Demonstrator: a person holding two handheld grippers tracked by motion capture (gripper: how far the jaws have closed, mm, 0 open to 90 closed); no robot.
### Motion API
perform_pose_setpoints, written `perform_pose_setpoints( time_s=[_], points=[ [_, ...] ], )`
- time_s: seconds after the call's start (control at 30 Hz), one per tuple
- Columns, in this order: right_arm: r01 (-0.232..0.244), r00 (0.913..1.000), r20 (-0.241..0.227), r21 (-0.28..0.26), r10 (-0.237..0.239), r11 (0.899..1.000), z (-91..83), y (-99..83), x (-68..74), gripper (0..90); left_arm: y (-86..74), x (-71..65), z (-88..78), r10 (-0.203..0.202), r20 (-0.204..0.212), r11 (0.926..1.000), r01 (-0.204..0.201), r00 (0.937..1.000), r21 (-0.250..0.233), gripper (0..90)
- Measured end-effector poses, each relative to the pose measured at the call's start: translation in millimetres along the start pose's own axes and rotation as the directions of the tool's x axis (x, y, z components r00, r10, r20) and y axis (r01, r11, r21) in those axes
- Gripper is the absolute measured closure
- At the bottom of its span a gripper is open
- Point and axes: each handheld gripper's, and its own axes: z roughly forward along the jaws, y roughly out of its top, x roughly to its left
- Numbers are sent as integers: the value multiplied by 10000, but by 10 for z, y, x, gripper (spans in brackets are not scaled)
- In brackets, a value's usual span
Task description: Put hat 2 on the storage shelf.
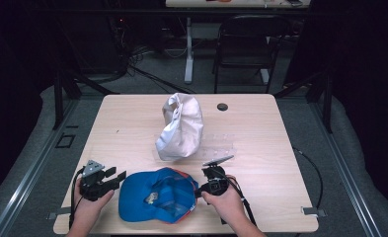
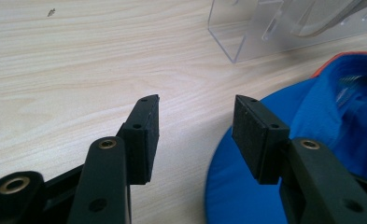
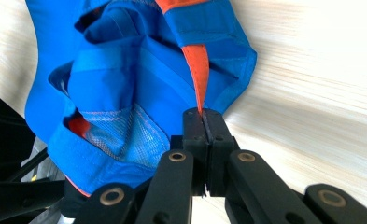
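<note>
Overhead, a pale wood-grain bench [image 1: 132, 128] is sitting on grey carpet in a dark room, with cables trailing over the floor behind it, a black chair [image 1: 248, 44] standing beyond the far edge and a white leg of another table rising near it. A small dark round spot [image 1: 222, 106] is showing on the bench top towards the far right.

At the near left, the left claw [image 1: 113, 177] is resting in the person's hand with its jaws standing wide and nothing between them; in the left gripper view its right pad [image 2: 251, 135] is hanging just over the brim of the blue cap [image 1: 157, 195], not pressing on it. The cap is lying upside down at the near edge, between the two hands. Behind it, mid-bench, a white cap [image 1: 180, 126] is perching on a clear stand [image 1: 221, 145], whose outline is hard to make out against the wood.

At the near right, the right claw [image 1: 200, 190] is pinching the cap's orange strap [image 3: 197, 70], jaws pressed together on it. The forearms are being cut off by the bottom edge.
</note>
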Motion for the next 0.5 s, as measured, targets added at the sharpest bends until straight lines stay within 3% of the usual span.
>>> perform_pose_setpoints(
  time_s=[0.1,0.13,0.17,0.33,0.5],
  points=[
    [-66,10000,65,-92,67,9999,-91,-22,-76,900,0,-13,3,2,35,10000,-2,10000,3,518],
    [-374,9992,123,-359,379,9987,-107,-40,-84,900,2,-19,3,11,36,10000,-11,10000,29,518],
    [-193,9997,120,-179,195,9997,-149,-40,-125,900,1,-24,6,22,41,10000,-22,10000,7,518],
    [-349,9990,257,-335,358,9988,-251,-88,-235,900,-1,-40,17,83,72,10000,-84,9999,37,518],
    [-551,9985,-2,-275,551,9981,-269,-124,-291,898,2,-40,19,96,77,9999,-97,9999,122,518]
  ],
)
